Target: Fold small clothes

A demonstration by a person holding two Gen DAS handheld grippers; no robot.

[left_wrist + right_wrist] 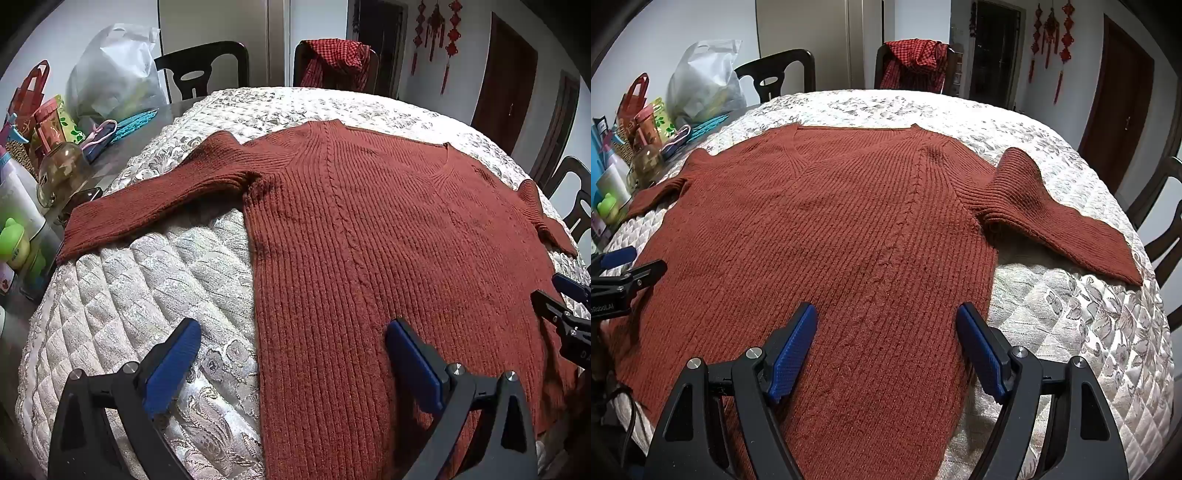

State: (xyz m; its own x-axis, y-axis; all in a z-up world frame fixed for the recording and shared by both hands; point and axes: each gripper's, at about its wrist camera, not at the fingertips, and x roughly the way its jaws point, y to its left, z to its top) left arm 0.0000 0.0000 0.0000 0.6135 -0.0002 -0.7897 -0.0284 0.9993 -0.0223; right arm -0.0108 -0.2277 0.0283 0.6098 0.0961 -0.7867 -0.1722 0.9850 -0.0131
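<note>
Left wrist view, far left edge: clutter of bottles, a glass jar (61, 166), red gift bag (31, 88) and a white plastic bag (114, 74) on the table's bare part. Quilted cover (147, 288) spans the table. Rust-red knit sweater (369, 240) lies flat on it, centre to right of frame, V-neck toward the top, one sleeve (147, 199) stretched toward the left clutter. Left gripper (293, 363) bottom centre, fingers spread wide, nothing between them: left pad over the quilt, right pad over the sweater's lower body. Whether they touch the fabric, can't tell. Checked red garment (336, 61) draped on a chair at top centre. Right gripper (561, 299) pokes in at the right edge.

Right wrist view: sweater (831, 240) fills centre, other sleeve (1052, 218) angled toward the right. Right gripper (886, 350) bottom centre, fingers spread, empty, both pads over the sweater's body near its right side edge. Left gripper (626, 264) at left edge.
</note>
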